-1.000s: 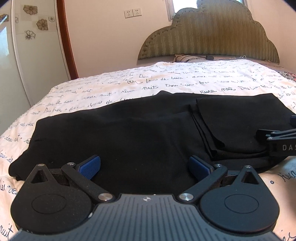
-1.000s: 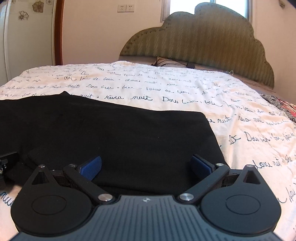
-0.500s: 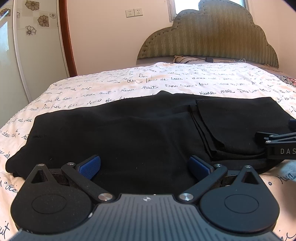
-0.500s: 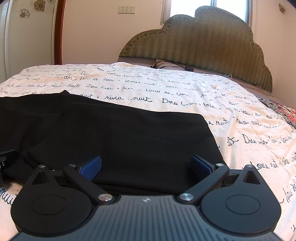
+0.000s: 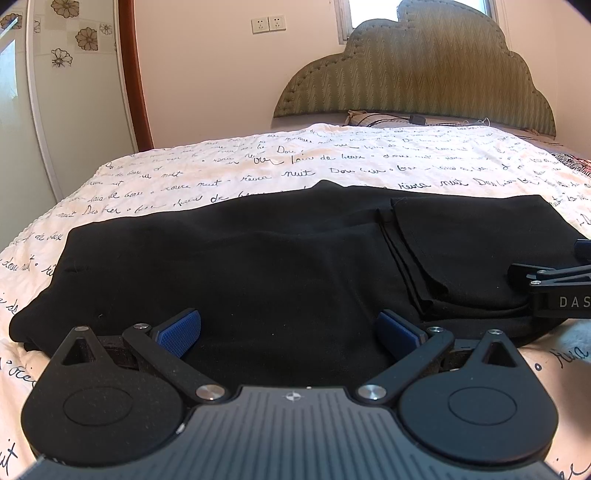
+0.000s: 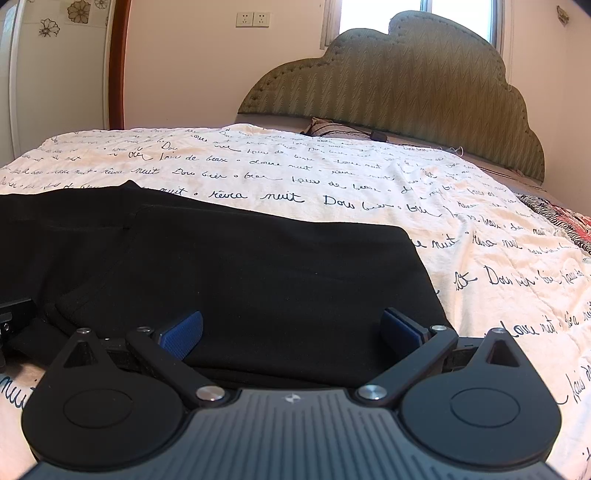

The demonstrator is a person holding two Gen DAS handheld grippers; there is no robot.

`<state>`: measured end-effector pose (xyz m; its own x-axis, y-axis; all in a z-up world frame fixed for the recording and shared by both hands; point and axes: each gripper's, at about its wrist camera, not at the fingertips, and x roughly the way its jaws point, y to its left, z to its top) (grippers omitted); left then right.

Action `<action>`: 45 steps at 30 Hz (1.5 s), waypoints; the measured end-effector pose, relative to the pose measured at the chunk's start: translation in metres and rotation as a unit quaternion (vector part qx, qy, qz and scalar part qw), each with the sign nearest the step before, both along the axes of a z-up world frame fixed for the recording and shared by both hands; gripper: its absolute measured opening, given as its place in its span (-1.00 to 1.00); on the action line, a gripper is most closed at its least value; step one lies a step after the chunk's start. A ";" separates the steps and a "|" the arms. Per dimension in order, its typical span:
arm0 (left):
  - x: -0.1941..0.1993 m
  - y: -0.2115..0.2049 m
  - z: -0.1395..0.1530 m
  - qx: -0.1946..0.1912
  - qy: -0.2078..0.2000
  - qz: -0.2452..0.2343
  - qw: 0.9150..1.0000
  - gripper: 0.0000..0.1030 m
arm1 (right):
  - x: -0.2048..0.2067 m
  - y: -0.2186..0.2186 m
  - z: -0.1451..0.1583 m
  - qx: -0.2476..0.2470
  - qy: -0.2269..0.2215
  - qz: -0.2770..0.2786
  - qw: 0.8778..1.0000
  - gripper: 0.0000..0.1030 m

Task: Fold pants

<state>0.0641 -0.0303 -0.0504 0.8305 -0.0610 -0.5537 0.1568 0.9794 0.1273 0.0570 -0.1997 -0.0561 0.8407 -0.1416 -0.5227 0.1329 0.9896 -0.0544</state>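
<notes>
The black pants [image 5: 280, 266] lie partly folded across the bed [image 5: 369, 166], soft, limp and likely light, best pinched at the near edge by both grippers [image 5: 290, 328] [image 6: 291, 328], jaws wide and empty.

A home bedroom. Ahead of the tongs stretches a bed [image 5: 332, 162] under a white coverlet [image 6: 332, 177] printed with handwritten script, ending at a scalloped, padded olive headboard [image 6: 417, 81]. Above it sits a window [image 6: 417, 7]; to the left are two wall sockets [image 5: 267, 24], a wooden door frame [image 5: 133, 74] and flower-patterned tiles [image 5: 74, 33].
</notes>
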 end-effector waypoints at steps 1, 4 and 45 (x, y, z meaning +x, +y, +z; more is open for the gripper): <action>0.000 0.000 0.000 0.000 0.000 0.000 1.000 1.00 | 0.000 0.000 0.000 0.000 0.000 0.000 1.000 1.00; 0.000 0.001 0.001 -0.002 0.000 0.001 1.000 1.00 | 0.002 0.000 0.000 0.003 0.006 0.001 1.000 1.00; -0.012 0.013 -0.001 -0.013 0.007 -0.006 1.000 1.00 | -0.048 -0.126 0.009 0.223 -0.003 -0.023 0.975 -0.63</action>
<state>0.0526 -0.0172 -0.0511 0.8215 -0.0855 -0.5637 0.1698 0.9805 0.0988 0.0087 -0.3252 -0.0473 0.8423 0.0603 -0.5356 0.1772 0.9075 0.3809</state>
